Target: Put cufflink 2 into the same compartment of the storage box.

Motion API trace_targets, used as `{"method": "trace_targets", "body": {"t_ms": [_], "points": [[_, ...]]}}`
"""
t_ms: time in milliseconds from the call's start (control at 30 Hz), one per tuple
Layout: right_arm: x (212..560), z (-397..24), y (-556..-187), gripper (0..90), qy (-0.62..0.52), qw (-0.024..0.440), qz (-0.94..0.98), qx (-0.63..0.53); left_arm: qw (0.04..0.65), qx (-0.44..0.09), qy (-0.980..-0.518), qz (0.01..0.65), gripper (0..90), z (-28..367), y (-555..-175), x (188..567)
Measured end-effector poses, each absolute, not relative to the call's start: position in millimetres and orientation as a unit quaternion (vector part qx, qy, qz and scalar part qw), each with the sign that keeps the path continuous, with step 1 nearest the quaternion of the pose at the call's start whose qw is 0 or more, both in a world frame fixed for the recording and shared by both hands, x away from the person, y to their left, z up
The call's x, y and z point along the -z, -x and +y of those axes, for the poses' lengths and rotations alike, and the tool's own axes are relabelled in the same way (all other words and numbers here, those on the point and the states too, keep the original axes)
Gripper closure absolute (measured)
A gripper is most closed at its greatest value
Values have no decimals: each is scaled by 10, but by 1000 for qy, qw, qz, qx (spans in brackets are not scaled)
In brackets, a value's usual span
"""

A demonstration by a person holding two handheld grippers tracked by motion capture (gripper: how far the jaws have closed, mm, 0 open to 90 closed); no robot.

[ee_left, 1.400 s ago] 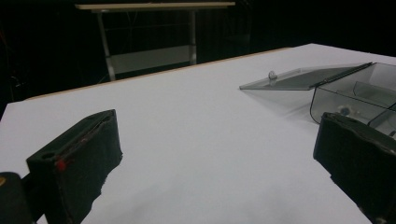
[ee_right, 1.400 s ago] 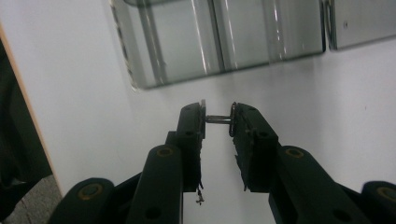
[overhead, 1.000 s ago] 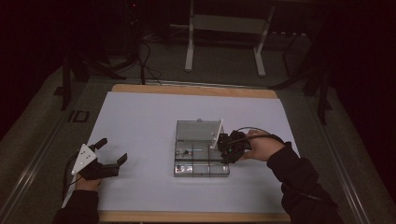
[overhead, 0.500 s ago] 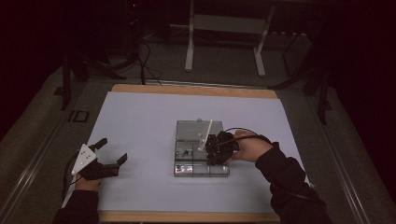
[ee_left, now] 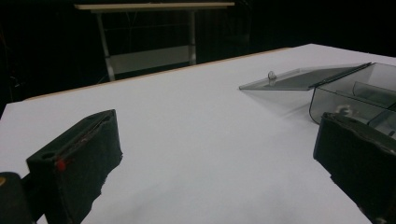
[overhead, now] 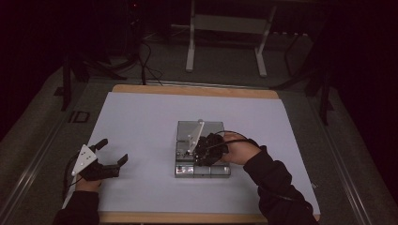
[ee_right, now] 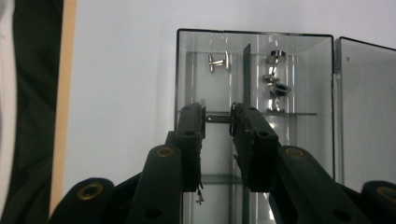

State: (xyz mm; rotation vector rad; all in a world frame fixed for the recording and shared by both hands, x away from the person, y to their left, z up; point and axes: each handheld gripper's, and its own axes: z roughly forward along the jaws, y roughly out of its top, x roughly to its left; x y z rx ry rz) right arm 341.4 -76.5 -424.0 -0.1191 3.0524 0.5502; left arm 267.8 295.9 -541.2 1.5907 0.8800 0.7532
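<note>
A clear compartment box (overhead: 202, 170) stands mid-table, its lid (overhead: 199, 128) folded open flat behind it. My right gripper (overhead: 195, 155) hovers over the box, shut on a small silver cufflink (ee_right: 218, 119) that spans the gap between its pads. Under it, one compartment holds a cufflink (ee_right: 218, 61) and the neighbouring one holds a few more (ee_right: 275, 74). My left gripper (overhead: 112, 151) rests on the table at the left, far from the box, open with nothing between its fingers (ee_left: 74, 163). The left gripper view shows the box (ee_left: 355, 93) and its lid (ee_left: 303, 77) at the right.
White sheet (overhead: 141, 122) covers the wooden table, with free room all around the box. The table's wooden edge (ee_right: 69, 93) runs along the left of the right gripper view. A metal stand (overhead: 225, 23) is on the dark floor beyond the far edge.
My right hand has moved left, from the box's right edge to over its compartments, still shut on the cufflink. The left gripper has stayed put.
</note>
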Motion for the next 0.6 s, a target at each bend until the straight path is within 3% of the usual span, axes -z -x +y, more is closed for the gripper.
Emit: {"method": "trace_targets", "body": {"t_ms": [600], "points": [[4627, -526, -3532, 722, 36, 5, 987, -160, 553, -318, -674, 372, 17, 2959, -2678, 5412]]}}
